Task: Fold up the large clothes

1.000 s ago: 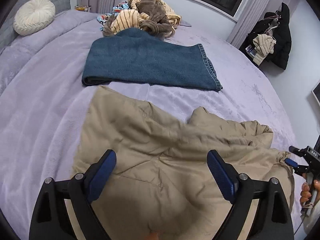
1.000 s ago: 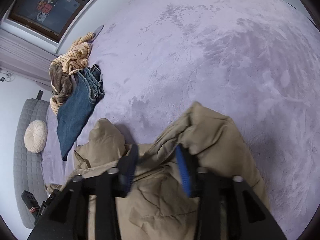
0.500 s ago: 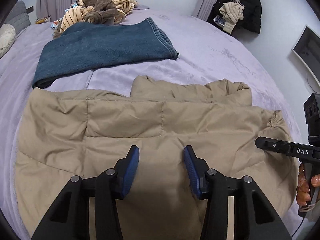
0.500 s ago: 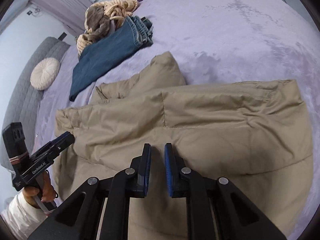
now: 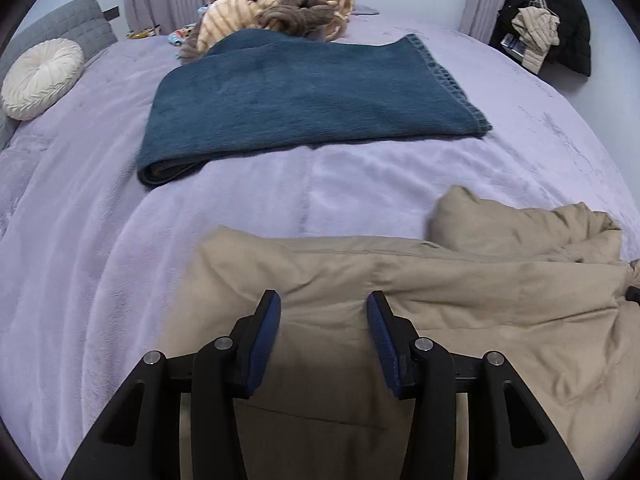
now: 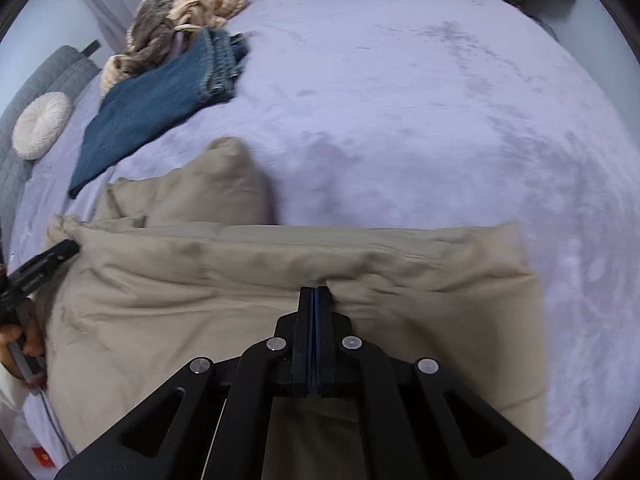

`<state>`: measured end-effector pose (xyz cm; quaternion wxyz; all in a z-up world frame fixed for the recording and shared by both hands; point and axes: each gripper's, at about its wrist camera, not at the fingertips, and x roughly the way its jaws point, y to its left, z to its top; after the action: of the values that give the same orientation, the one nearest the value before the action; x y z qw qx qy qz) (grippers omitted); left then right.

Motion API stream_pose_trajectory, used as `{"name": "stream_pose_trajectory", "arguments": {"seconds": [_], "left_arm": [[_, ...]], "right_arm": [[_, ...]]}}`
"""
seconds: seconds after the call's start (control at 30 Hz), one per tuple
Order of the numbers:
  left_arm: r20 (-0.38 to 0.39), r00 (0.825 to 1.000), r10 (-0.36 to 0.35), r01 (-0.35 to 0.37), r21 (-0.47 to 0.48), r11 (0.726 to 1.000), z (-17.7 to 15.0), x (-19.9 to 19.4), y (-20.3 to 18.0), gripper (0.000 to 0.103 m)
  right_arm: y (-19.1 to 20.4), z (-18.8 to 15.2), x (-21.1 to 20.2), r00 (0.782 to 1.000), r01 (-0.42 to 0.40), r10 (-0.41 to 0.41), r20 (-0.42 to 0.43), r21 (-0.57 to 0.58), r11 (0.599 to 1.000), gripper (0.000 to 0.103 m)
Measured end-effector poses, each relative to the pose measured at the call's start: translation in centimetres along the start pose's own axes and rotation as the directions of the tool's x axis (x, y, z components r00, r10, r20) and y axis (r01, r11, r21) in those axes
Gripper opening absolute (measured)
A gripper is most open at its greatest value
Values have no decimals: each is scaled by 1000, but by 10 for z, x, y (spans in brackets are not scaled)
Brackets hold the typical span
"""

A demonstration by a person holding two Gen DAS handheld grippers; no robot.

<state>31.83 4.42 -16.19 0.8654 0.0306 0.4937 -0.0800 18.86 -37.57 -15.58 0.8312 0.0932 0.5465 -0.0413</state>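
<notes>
since half a second ago: my right gripper (image 6: 319, 294) went from a narrow gap to jaws clenched together, pinching a fold of the tan padded jacket (image 5: 460, 320) at its far edge. my left gripper (image 5: 323, 304) has kept about the same gap, jaws released and holding nothing, but its view has swung left, so the jacket now fills only the lower right of the left wrist frame.

jacket lies across the lavender bed (image 5: 100, 240), lower half of both frames, one sleeve or corner (image 6: 216, 184) bunched up behind the main panel. right pinch sits mid-edge, i judge so the folded layer can be dragged or flattened without slipping. left jaws hover over the jacket's left end, probably lining up on that corner for the next fold; contact with the cloth i cannot tell.

folded blue jeans (image 5: 304, 92) rest upper centre, well apart from the jacket. unfolded heap of clothes (image 5: 280, 4) at top of frame. round cream cushion (image 5: 40, 78) upper left.
</notes>
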Motion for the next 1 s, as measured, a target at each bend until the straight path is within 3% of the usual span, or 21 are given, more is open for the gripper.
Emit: {"name": "stream_pose_trajectory", "arguments": {"seconds": [0.1, 0.23, 0.43, 0.57, 0.6, 0.67, 0.73, 0.83, 0.9, 1.0], "left_arm": [[-29, 999, -31, 29, -41, 999, -1, 18, 20, 49], [-44, 998, -35, 32, -59, 998, 2, 41, 19, 49], [-48, 999, -6, 1, -105, 994, 8, 37, 20, 49], [-54, 999, -1, -6, -133, 991, 6, 12, 29, 51], [-63, 998, -4, -4, -120, 993, 4, 6, 28, 56], [-56, 998, 11, -16, -85, 996, -2, -12, 26, 85], [-31, 999, 28, -29, -55, 998, -10, -30, 24, 87], [-53, 999, 2, -5, -58, 998, -26, -50, 24, 87], [-65, 998, 1, -5, -72, 997, -38, -62, 23, 100], [-82, 997, -11, 4, -86, 996, -59, -79, 19, 103]], "right_arm": [[-53, -6, -2, 997, 80, -80, -9, 123, 989, 0], [-99, -7, 24, 998, 1, 17, -54, 312, 950, 0], [-86, 4, 38, 997, 64, -52, -55, 258, 964, 0], [-90, 2, 16, 999, 30, -23, -25, 315, 948, 5], [-91, 0, 9, 1000, 21, -16, -17, 326, 945, 9], [-90, -7, -7, 1000, -5, 3, 7, 342, 940, 23], [-85, -14, -23, 999, -31, 19, 36, 346, 938, 43], [-76, -26, -45, 997, -66, 47, 62, 344, 937, 44], [-69, -36, -56, 995, -92, 73, 69, 348, 933, 46], [-59, -55, -71, 991, -125, 102, 82, 362, 924, 57]]}}
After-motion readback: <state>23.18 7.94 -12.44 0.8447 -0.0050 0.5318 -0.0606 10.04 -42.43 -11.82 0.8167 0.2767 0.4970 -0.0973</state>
